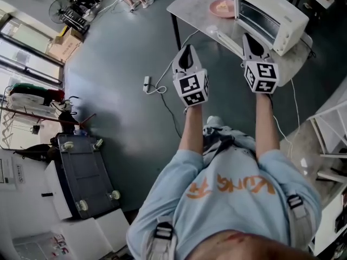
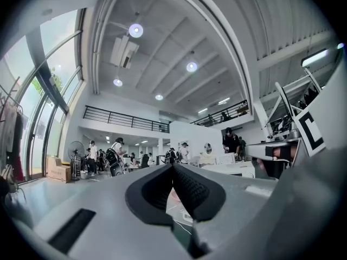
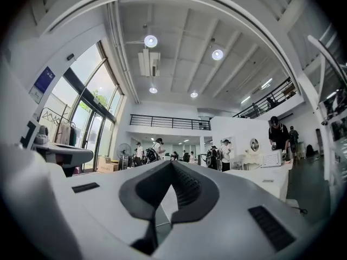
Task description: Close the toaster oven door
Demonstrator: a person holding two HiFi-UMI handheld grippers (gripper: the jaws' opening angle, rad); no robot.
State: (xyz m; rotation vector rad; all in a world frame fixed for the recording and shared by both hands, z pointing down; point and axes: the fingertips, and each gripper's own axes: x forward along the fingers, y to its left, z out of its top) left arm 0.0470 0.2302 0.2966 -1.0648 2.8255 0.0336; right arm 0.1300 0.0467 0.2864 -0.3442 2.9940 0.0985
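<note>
The white toaster oven (image 1: 271,16) stands on a grey table (image 1: 187,5) at the top right of the head view. Its door (image 1: 226,40) hangs open toward me, and the dark inside with a rack shows. My left gripper (image 1: 187,49) is shut and empty, held in the air off the table's near edge, left of the oven. My right gripper (image 1: 249,38) is also shut and empty, with its tip over the open door in front of the oven mouth. Both gripper views look out level into the hall, each with shut jaws: the left gripper (image 2: 172,167) and the right gripper (image 3: 172,163).
A pink plate with food (image 1: 222,7) lies on the table left of the oven. A power strip with cable (image 1: 147,84) lies on the floor. A wheeled cart (image 1: 81,175) is at lower left, a white shelf (image 1: 331,131) at right. People stand far off in the hall.
</note>
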